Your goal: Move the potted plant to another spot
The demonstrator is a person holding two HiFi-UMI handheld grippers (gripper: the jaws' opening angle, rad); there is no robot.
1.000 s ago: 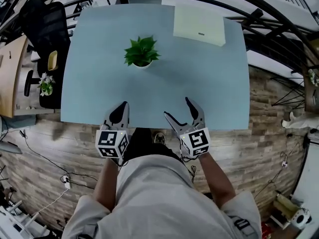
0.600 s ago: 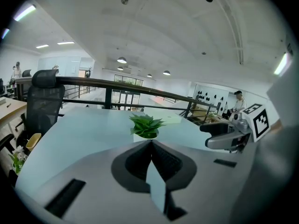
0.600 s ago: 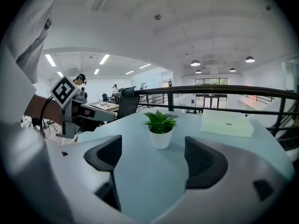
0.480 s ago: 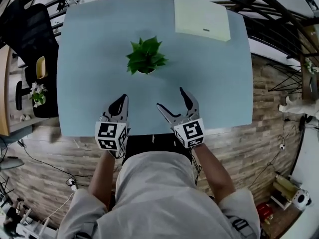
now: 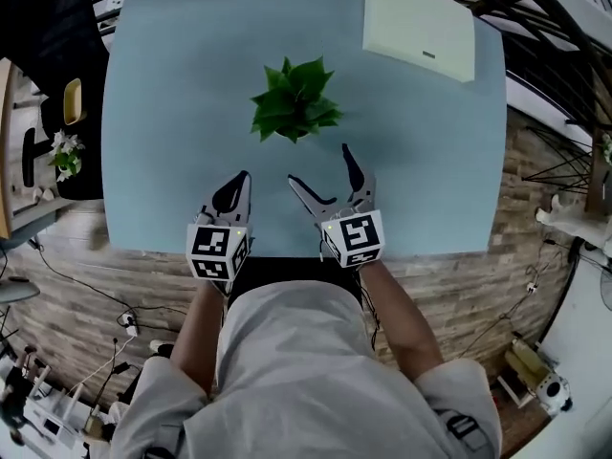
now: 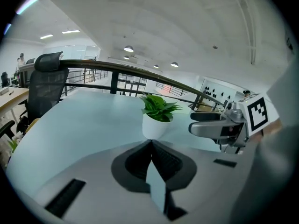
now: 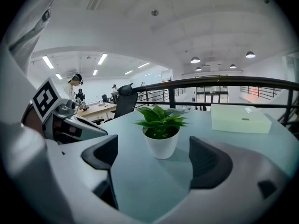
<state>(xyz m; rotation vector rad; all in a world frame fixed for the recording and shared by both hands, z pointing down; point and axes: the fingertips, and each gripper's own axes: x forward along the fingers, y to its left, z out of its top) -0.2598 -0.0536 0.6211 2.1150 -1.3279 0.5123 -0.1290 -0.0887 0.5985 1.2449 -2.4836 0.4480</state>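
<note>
You worked under even, cool light from overhead. Ceiling lamps (image 7: pixel 195 59) glowed far off in both gripper views without burning out. The desk (image 5: pixel 172 113) showed as a flat pale blue with hardly any glare, and the potted plant (image 7: pixel 161 129) threw only a soft shadow to the right of its pot. All three views bowed hard at the edges, and black corners ringed the gripper views. Close to the lens, your left gripper (image 6: pixel 151 143) looked soft and unsharp. The floor (image 5: pixel 76 295) at the head view's rim was dim.
</note>
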